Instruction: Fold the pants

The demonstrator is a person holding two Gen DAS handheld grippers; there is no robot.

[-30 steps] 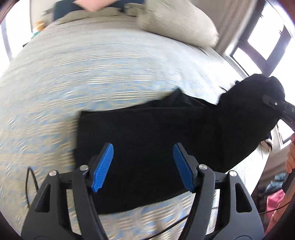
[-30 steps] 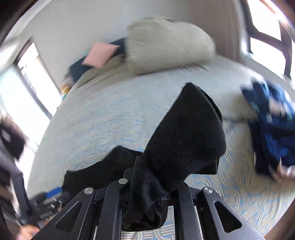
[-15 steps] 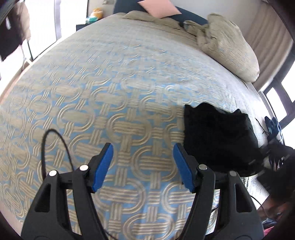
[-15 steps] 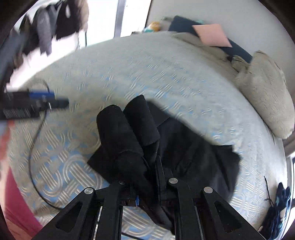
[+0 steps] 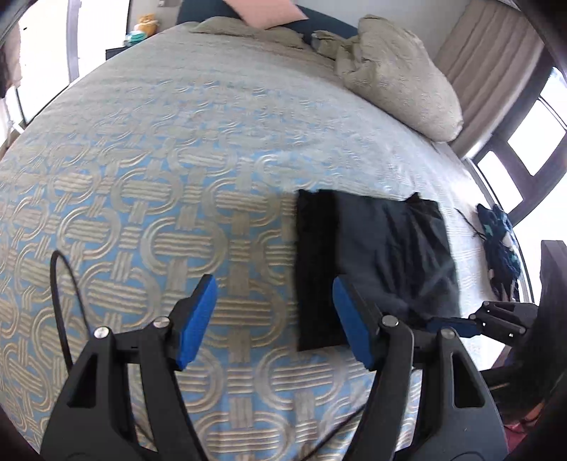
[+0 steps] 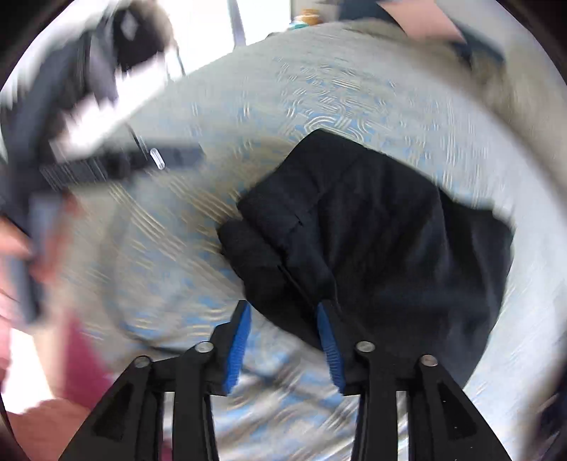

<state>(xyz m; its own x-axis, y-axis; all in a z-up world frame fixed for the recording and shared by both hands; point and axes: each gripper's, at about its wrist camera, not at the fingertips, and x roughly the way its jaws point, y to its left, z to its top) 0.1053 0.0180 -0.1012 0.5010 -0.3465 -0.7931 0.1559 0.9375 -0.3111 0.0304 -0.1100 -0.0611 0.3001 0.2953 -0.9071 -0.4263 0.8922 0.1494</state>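
The black pants (image 5: pixel 375 255) lie folded into a compact rectangle on the patterned blue and beige bedspread (image 5: pixel 159 198). My left gripper (image 5: pixel 274 312) is open and empty, just left of the pants' near edge. In the right wrist view the pants (image 6: pixel 382 230) lie folded in front of my right gripper (image 6: pixel 283 319), which is open with its blue pads apart, close to the near corner of the cloth. The right gripper's tip (image 5: pixel 457 324) also shows at the right of the left wrist view. The right wrist view is blurred by motion.
A beige pillow (image 5: pixel 400 71) and a pink cushion (image 5: pixel 262 12) lie at the head of the bed. A dark blue garment (image 5: pixel 499 244) lies near the bed's right edge. A black cable (image 5: pixel 60 283) loops over the bedspread at left. Windows are at right.
My right gripper carried the pants' end over, laid it on the rest, and opened. The pants went from spread out to a folded rectangle. My left gripper stayed open and drew away left.
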